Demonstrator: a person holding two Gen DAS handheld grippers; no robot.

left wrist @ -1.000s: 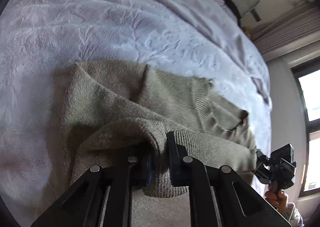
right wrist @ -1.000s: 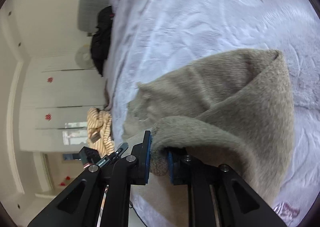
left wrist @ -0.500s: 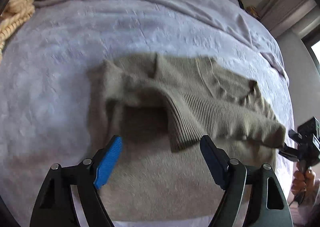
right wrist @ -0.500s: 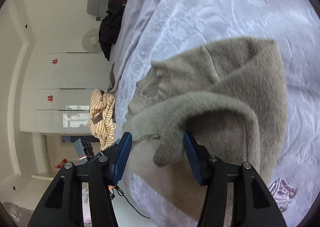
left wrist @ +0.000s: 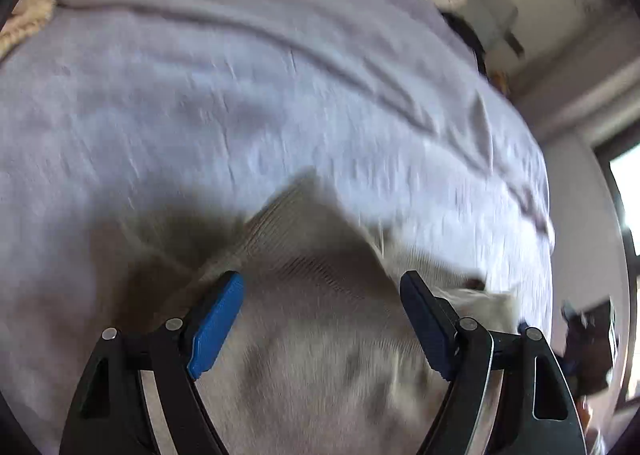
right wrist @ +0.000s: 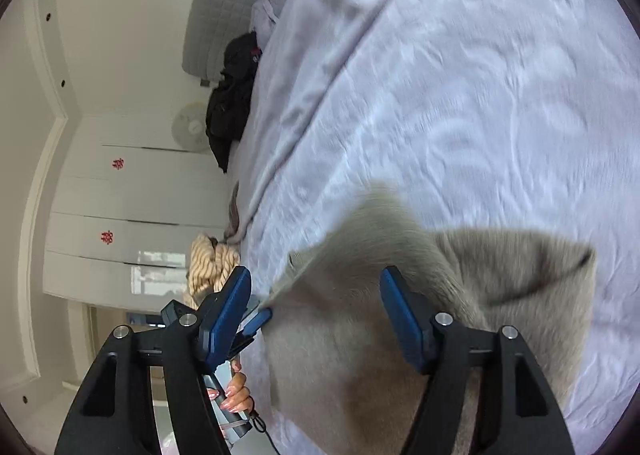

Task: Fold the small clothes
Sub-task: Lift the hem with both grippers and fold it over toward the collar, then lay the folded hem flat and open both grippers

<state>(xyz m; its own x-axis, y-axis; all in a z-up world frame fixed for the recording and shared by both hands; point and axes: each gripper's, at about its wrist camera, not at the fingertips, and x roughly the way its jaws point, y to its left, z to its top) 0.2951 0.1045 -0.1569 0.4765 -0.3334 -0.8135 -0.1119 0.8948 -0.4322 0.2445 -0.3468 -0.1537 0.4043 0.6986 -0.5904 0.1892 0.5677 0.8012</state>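
So you've got the bed (left wrist: 240, 115) with its pale lilac cover filling most of both views, and the beige sweater (right wrist: 360, 335) lying on the near part of it, right under both tools. In the left wrist view the sweater (left wrist: 312, 315) sits directly ahead of and below your left gripper (left wrist: 320, 319), with a ribbed band running up and away from the fingers toward the far side. From the right wrist view it spreads ahead and off to the right of your right gripper (right wrist: 316, 315), a peaked fold pointing to the far side. Both sets of fingers are spread wide, holding nothing, knit visible in the gap between them. Both look about equally close to the fabric; my guess is the next grab is straight down and forward for either one. Pictures are blurry, so I can't tell exact edges. Your left hand (right wrist: 234, 391) shows low in the right view
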